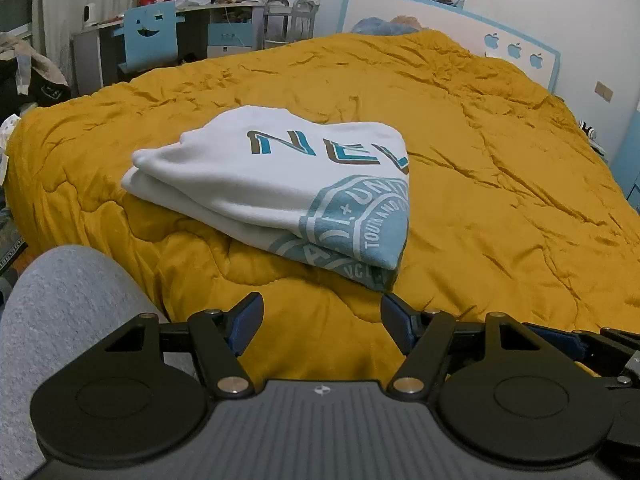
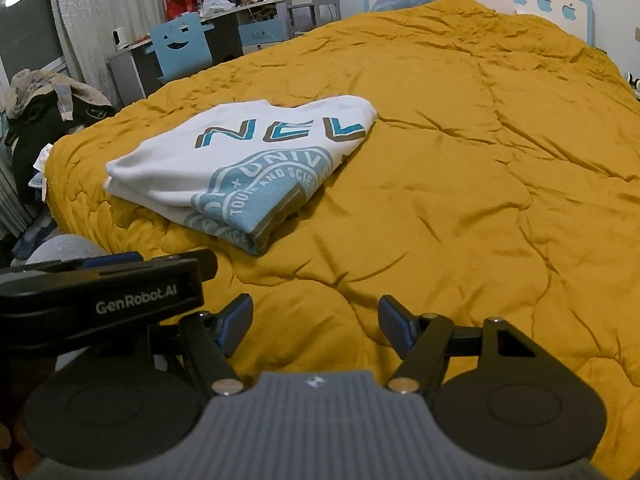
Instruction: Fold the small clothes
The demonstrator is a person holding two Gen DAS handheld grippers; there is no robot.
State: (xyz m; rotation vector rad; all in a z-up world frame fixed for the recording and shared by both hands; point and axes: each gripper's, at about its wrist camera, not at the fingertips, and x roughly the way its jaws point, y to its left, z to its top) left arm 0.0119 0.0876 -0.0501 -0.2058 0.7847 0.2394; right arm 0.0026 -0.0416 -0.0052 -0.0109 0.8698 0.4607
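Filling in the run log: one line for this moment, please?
shirt: folded, on quilt | left gripper: open, empty | right gripper: open, empty | contact: none

Each tool has black linkage arms with silver pivot screws, blue pads on its fingers, round black discs at both sides and a ribbed grey body: left tool [image 1: 322, 312], right tool [image 2: 316, 314]. White "GenRobot.AI" lettering [image 2: 136, 305] marks a black housing; grey fabric [image 1: 60, 308] is worn

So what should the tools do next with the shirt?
Probably nothing more than back away: the shirt already lies folded in a neat stack on the blanket, and both tools, left and right, are open, empty and short of it.
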